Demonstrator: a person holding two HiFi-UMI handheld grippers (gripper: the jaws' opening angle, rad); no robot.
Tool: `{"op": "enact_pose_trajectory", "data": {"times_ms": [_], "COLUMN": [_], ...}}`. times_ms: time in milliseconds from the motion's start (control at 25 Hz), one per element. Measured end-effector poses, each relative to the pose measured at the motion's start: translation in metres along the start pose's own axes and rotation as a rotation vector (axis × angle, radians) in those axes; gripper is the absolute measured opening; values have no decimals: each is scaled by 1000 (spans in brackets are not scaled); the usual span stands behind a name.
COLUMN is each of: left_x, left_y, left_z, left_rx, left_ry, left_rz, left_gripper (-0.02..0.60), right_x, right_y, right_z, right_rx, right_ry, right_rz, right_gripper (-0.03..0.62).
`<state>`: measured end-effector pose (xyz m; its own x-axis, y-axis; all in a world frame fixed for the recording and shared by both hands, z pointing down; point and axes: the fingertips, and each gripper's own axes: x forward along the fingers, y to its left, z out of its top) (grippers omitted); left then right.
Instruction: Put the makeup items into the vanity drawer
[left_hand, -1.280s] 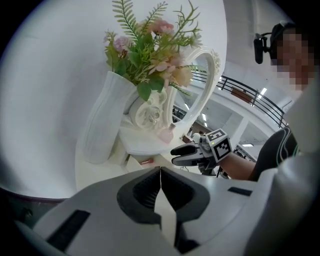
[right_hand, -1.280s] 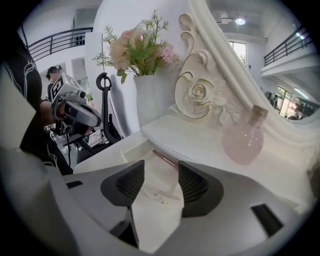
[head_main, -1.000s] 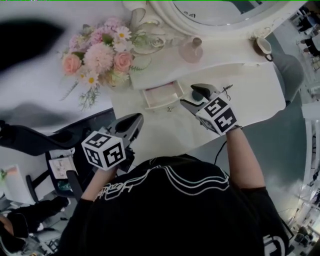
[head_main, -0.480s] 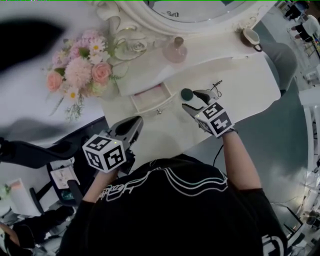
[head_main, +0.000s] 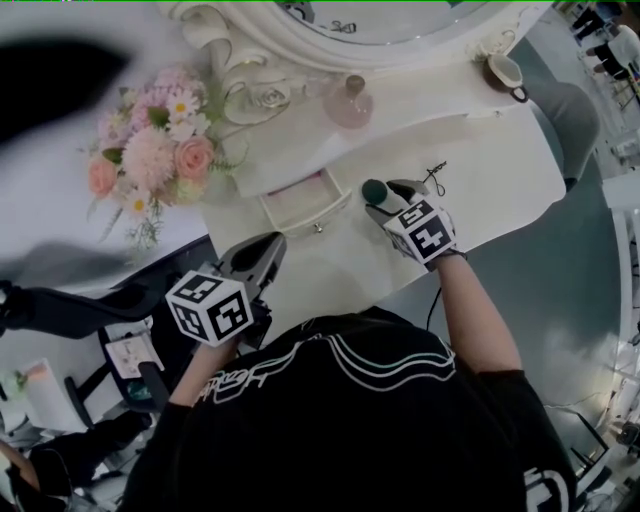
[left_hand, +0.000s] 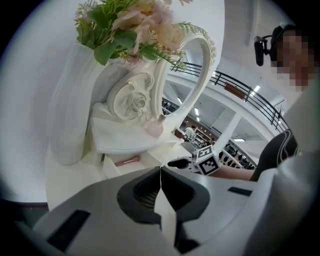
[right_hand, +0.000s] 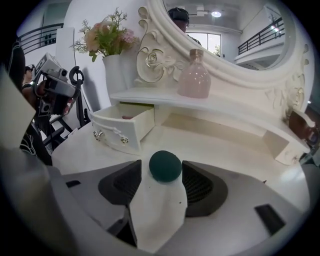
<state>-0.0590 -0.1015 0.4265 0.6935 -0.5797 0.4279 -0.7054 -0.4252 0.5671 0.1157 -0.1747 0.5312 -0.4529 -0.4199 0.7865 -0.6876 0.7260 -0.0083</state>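
White-painted worktop (head_main: 490, 170) carries the open vanity drawer (head_main: 305, 222). Down and left of the drawer, off the worktop's edge, the left gripper (head_main: 262, 250) hangs clenched on nothing. Just right of the drawer's front, the right gripper (head_main: 392, 198) clamps a dark green makeup sponge (right_hand: 165, 166). The drawer mouth lies ahead-left of it, so I judge that a short leftward carry suits.

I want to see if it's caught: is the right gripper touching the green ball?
Touching. The right gripper view shows the green ball wedged between both jaws of the right gripper, pressed against each.
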Motion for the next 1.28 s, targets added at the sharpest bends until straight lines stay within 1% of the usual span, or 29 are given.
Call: {"op": "enact_pose_trajectory", "data": {"times_ms": [320, 520, 960, 1040, 1080, 1200, 1280], "left_x": [2, 2, 3, 2, 2, 1, 0], "left_y": [6, 11, 15, 16, 16, 16, 17], "left_z": [0, 0, 0, -1, -1, -1, -1], "left_rx": [-9, -17, -24, -27, -28, -27, -27], "left_ry": [1, 0, 5, 6, 7, 7, 6], "left_rz": [13, 19, 15, 15, 14, 8, 6], "left_gripper": [23, 23, 23, 23, 23, 23, 23], "right_x": [19, 21, 22, 22, 22, 22, 21], "right_y": [-6, -7, -5, -3, -1, 2, 3], "right_z": [-4, -4, -4, -3, -3, -3, -4], "right_rx": [4, 42, 39, 40, 41, 42, 44], "right_ry": [30, 30, 49, 48, 48, 49, 52], "right_rz": [7, 32, 36, 35, 36, 37, 30], "right_gripper": [261, 259, 238, 222, 196, 166, 129]}}
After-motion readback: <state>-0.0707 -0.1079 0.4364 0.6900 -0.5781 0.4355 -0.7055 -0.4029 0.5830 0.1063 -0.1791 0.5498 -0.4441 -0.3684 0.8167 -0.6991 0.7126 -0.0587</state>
